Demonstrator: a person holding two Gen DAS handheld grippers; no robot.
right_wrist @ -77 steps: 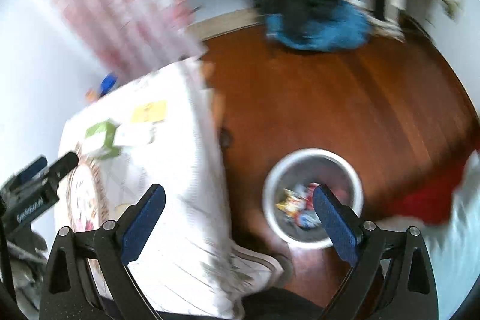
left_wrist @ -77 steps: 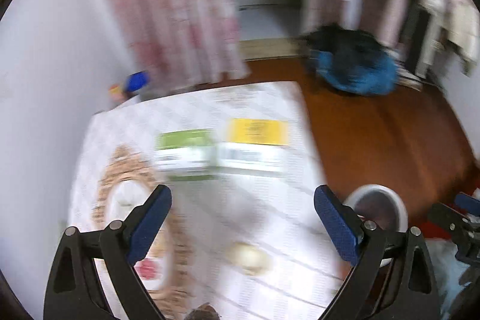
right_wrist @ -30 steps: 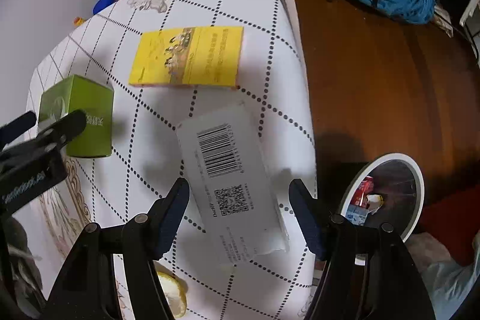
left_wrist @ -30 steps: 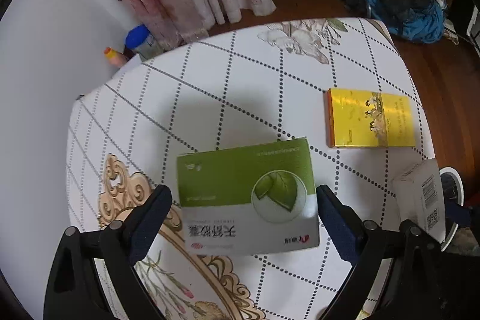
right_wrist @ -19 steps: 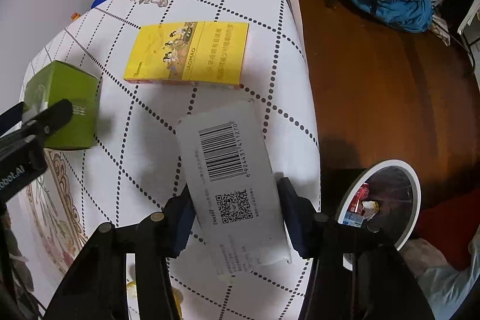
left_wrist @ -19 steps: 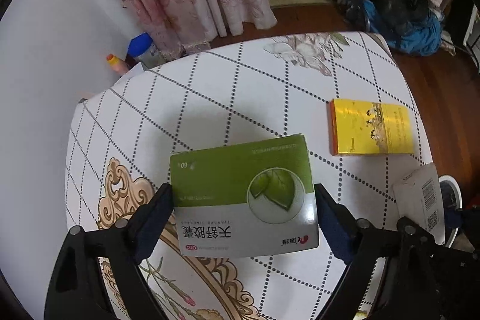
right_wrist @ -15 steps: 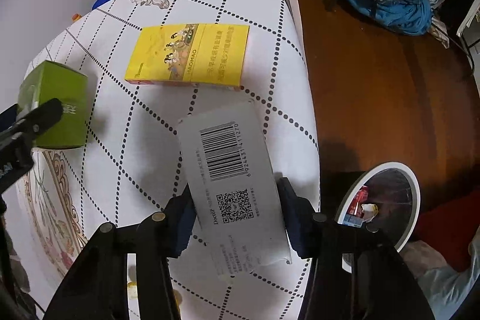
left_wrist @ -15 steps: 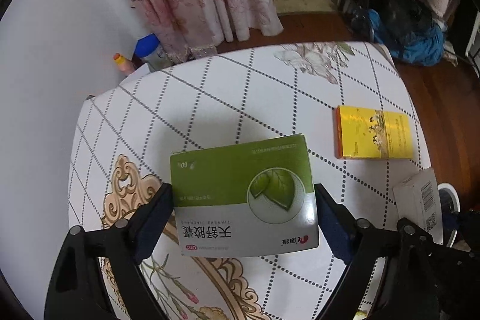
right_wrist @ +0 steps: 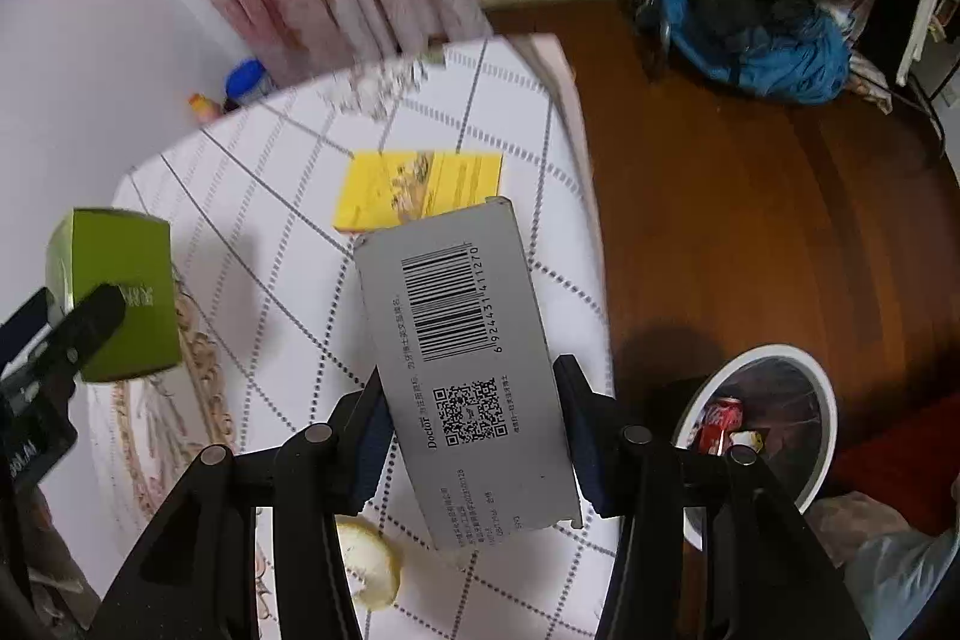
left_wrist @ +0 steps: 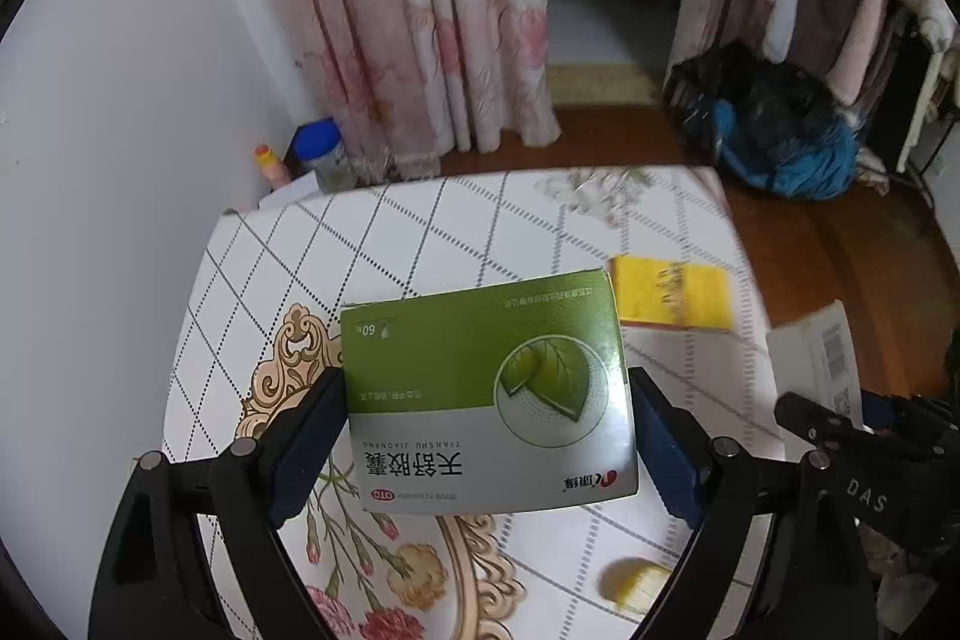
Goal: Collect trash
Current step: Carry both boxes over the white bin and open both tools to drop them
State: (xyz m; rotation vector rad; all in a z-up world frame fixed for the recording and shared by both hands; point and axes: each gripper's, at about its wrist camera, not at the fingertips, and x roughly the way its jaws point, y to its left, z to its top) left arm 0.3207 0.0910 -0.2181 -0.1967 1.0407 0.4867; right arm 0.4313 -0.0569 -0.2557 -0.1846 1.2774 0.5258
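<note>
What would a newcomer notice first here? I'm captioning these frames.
A green box clamped in the left gripper and a grey barcoded box clamped in the right gripper, both above the checked tablecloth. A yellow box lies beyond; a white bin sits on the floor, right.

Bin [right_wrist: 822,400] right of table [right_wrist: 540,196]

I see a green-and-white cardboard medicine box [left_wrist: 486,394] with a slightly glossy print at the centre of the left view, clamped by matt black plastic fingers [left_wrist: 300,436] with blue rubbery pads. In the right view, the grey matt cardboard carton [right_wrist: 468,376] sits centre-frame over a smooth printed tablecloth [right_wrist: 270,196]; polished reddish wooden floor [right_wrist: 750,196] shines at right.
</note>
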